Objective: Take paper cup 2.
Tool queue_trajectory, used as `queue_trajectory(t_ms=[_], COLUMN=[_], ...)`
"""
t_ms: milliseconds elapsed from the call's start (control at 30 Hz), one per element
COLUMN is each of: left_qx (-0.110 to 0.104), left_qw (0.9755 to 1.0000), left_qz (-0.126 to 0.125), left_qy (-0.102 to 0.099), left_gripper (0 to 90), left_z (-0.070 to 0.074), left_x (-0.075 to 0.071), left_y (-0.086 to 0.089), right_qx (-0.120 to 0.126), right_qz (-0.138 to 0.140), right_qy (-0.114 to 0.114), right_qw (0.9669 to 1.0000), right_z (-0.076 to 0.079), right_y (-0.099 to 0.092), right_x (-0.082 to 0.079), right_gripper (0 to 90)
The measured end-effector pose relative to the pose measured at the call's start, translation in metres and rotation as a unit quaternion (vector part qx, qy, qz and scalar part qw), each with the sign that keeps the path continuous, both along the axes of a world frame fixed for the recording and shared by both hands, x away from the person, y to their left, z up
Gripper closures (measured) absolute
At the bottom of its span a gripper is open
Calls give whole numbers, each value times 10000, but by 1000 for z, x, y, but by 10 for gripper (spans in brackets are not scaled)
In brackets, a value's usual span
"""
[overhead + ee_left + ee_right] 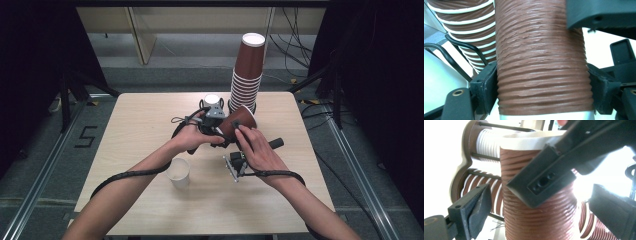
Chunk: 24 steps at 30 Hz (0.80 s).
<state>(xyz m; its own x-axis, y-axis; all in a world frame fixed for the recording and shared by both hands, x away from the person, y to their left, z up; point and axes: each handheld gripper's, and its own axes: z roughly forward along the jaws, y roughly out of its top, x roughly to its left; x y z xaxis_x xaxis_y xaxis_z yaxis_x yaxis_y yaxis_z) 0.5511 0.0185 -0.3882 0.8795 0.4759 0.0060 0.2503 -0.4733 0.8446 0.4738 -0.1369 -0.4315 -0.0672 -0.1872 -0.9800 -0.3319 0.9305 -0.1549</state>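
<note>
A brown ribbed paper cup [244, 119] lies tilted above the table's middle, its white rim toward the back right. My left gripper [226, 126] is shut on it. In the left gripper view both pads [486, 85] press the ribbed wall [541, 50]. My right gripper [235, 137] comes at the same cup from the near side. In the right gripper view the cup [519, 165] stands between its open jaws [544, 212] with a gap on each side. A jaw of the left gripper [544, 182] crosses in front of the cup.
A tall stack of brown cups [248, 70] stands at the table's back edge, close behind the held cup [466, 25]. A white-topped object [212, 99] sits left of the stack. A small white cup [179, 172] stands near the front, by the left forearm.
</note>
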Motion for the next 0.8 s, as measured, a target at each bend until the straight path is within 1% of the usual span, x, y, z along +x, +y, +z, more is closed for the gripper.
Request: queue_trajectory(t_ms=[67,100,133,167,200,233,267,300,333,367,400,433,467,500,567,600,633,667,700,733,800], left_qx=[10,0,-13,-11,-30,-53,-71,-68,-92,-94,-96,-97,-98,-99,-107,-114,-123,-129,-183,-183,-179], left_qw=[10000,10000,10000,10000,9999,9999,9999,9999,9999,9998,9998,9998,9998,9998,9998,9998,9998,9997,9996,9996,9996], left_qz=[40,62,60,73,97,103,113,134,133,149,147,163,177,185,180,172,172,192,195,188,191], left_qy=[-4,-19,-26,-39,-31,-23,-39,-37,-29,-29,-38,-34,-22,-23,-37,-48,-51,-48,-62,-57,-88], left_gripper=[222,222,222,222,222,222,222,222,222,222,222,222,222,222,222,222,222,222,222,222,221], left_z=[1,1,1,1,1,1,1,2,2,2,1,1,1,0,0,-1,0,0,-1,-1,0], left_x=[0,1,1,1,2,2,3,3,3,4,4,4,5,5,5,6,6,6,7,8,8], left_y=[0,1,1,1,1,2,2,2,3,3,3,3,3,3,4,4,4,4,5,5,6], right_qx=[67,69,104,68,135,144,63,280,396,447,433,432,387,392,504,523,570,646,813,876,994], right_qz=[-21,-144,-188,-97,-82,-167,-167,35,-35,-25,-158,-210,-166,-227,-203,-264,-264,-263,-348,-360,-390], right_qy=[-20,44,41,-19,-12,40,29,-95,-42,-42,17,21,20,66,84,96,156,151,179,256,265], right_qw=[10000,9999,9998,9999,9999,9997,9998,9996,9992,9990,9989,9988,9991,9990,9985,9982,9979,9974,9959,9952,9939], right_z=[1,3,3,5,5,6,10,10,9,11,12,13,13,14,14,14,14,14,12,12,13], right_y=[-1,-2,-2,-3,-4,-5,-4,-4,-5,-6,-6,-7,-9,-9,-9,-9,-10,-10,-11,-12,-13], right_x=[0,-2,-3,-1,-1,-2,-2,1,0,1,-1,-1,0,0,0,-1,-1,0,-1,-1,-1], right_gripper=[66,68,70,70,72,74,75,77,81,86,89,90,93,96,97,98,98,98,98,98,100])
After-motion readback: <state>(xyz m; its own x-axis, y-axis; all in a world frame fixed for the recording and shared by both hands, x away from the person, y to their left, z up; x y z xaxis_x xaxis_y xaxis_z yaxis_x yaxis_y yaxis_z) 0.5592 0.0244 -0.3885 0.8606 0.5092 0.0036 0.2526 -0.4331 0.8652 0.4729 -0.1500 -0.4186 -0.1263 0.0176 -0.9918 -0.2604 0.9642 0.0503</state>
